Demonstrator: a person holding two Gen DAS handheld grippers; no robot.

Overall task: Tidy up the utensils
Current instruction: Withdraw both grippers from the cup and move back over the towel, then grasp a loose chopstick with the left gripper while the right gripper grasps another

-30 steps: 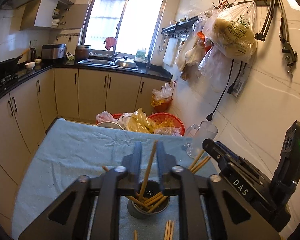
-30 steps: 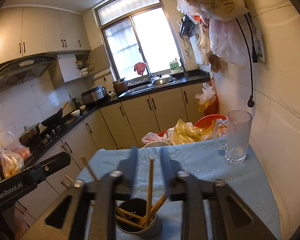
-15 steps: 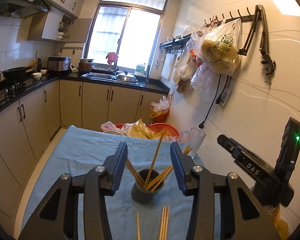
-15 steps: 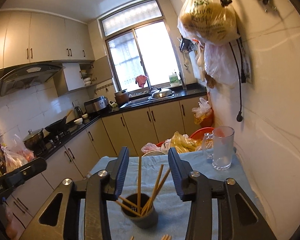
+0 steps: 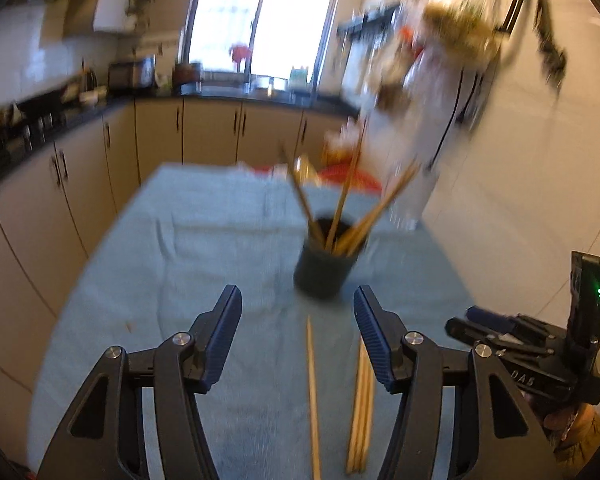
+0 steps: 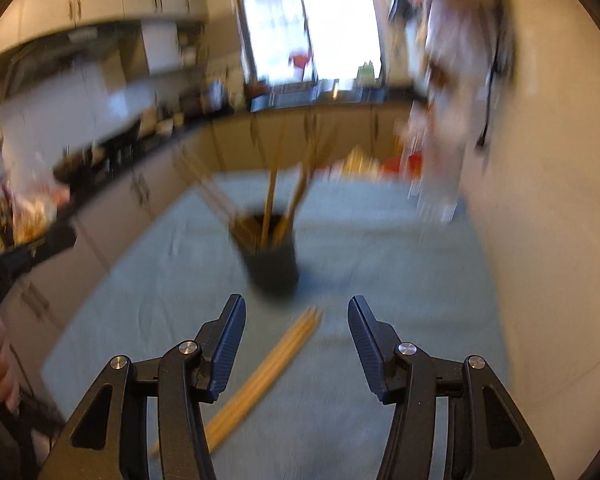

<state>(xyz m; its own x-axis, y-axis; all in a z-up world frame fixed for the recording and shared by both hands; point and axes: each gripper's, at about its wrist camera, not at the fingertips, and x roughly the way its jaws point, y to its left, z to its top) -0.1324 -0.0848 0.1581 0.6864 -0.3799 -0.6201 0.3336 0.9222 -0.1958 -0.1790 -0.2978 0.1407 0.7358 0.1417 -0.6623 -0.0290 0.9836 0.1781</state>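
Chopsticks are the job here, and they sit in two places on the counter [image 5: 204, 216], which wears a pale blue cloth [image 5: 220, 248] from edge to edge. A dark cup [image 5: 325, 270] stands upright on that cloth, toward the far right side near the white wall, and serves as the landmark. Behind the cup and to its right, close to the wall, is a clear glass mug [image 5: 410, 204], badly blurred. Several chopsticks [image 5: 342, 200] stand in the cup, fanned out and leaning left, straight and right. On the near side of the cup, flat on the cloth, lies a bundle of loose chopsticks [image 5: 362, 400], and just left of it a single chopstick [image 5: 312, 392] on its own, apart from the bundle.

The left gripper [image 5: 298, 334] hangs over the cloth on the near side of the cup, its jaws apart and just having been opening, with nothing pressed between them; the single chopstick shows on the cloth below the gap. The right gripper [image 6: 296, 336] is likewise on the near side of the cup, jaws apart and just having been opening, gripping nothing, with the bundle's tips lying on the cloth under the gap.
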